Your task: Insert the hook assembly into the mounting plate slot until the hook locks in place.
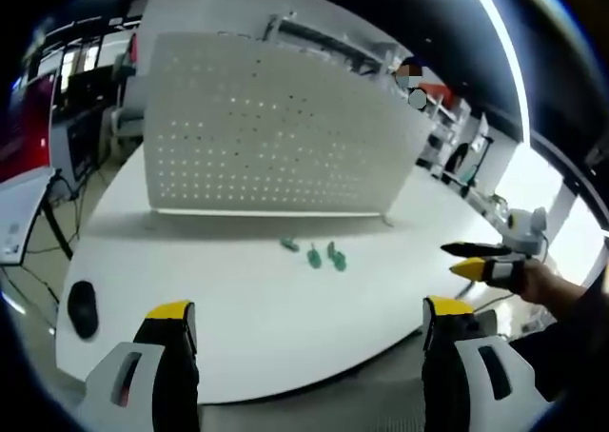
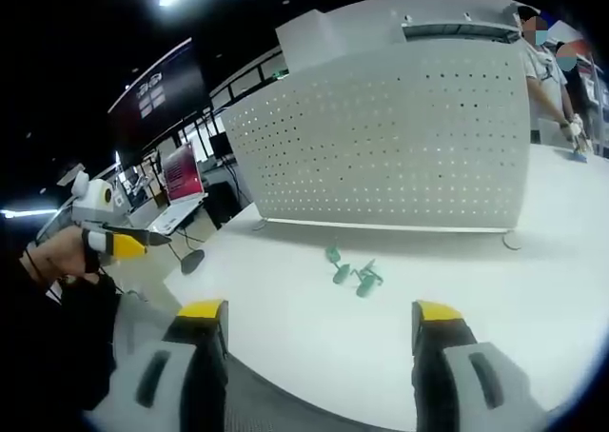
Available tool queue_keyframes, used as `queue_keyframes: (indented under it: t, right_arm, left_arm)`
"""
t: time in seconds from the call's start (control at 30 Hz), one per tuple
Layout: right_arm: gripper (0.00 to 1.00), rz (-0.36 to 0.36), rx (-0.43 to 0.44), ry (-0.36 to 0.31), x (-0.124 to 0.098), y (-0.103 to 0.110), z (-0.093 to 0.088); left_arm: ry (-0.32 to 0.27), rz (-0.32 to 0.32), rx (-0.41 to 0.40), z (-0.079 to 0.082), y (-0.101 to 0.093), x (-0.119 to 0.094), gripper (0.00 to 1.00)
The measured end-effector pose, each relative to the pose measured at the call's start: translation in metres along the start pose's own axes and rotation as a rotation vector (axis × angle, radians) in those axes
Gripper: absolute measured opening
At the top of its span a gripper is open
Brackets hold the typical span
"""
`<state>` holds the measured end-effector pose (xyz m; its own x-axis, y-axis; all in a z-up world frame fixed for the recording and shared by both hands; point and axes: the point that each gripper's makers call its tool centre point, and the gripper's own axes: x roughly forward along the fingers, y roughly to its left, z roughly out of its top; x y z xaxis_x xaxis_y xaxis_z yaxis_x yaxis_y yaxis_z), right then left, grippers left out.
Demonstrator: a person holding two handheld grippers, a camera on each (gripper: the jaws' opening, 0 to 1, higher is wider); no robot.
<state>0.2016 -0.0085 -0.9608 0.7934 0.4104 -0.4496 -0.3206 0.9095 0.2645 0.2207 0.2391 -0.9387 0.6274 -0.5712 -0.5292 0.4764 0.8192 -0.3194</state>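
Several small green plastic hooks (image 1: 324,255) lie loose on the white round-edged desk (image 1: 238,327), in a short cluster just in front of the white perforated metal mounting plate (image 1: 276,132). That plate stands upright across the desk on small feet, its face dotted with rows of small holes, and the hooks rest near its lower edge without touching it. In the right gripper view the same hooks (image 2: 353,272) sit between the plate (image 2: 400,147) and the near rim of the desk (image 2: 314,346).

The left gripper (image 1: 309,323), grey-bodied with yellow tips, hangs over the near edge of the desk with its jaws spread wide and nothing between them, well short of the hooks. The right gripper (image 2: 320,323) is of the same build and likewise has its jaws wide apart and empty, low at the desk's edge and well apart from the hooks.

In the left gripper view the right gripper (image 1: 481,258) comes in from the right, held in a person's hand (image 1: 542,284) off the desk's side. In the right gripper view the left gripper (image 2: 119,245) shows at the left, also hand-held.

A black computer mouse (image 1: 83,308) lies on the desk's left part. A person (image 2: 552,80) stands beyond the plate.
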Motion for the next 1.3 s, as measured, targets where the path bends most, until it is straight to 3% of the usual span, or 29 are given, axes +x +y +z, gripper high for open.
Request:
queue_keyframes:
  t: [0.9,1.3]
  right_arm:
    - [0.74,-0.019,0.017,0.015,0.002,-0.007,-0.003]
    - [0.67,0.013,0.045,0.029,0.024,-0.009,-0.006]
  left_arm:
    - [0.026,-0.026,0.008,-0.002,-0.003,0.01,1.0]
    - [0.047,-0.038,0.007,-0.005,-0.002,0.018,1.0]
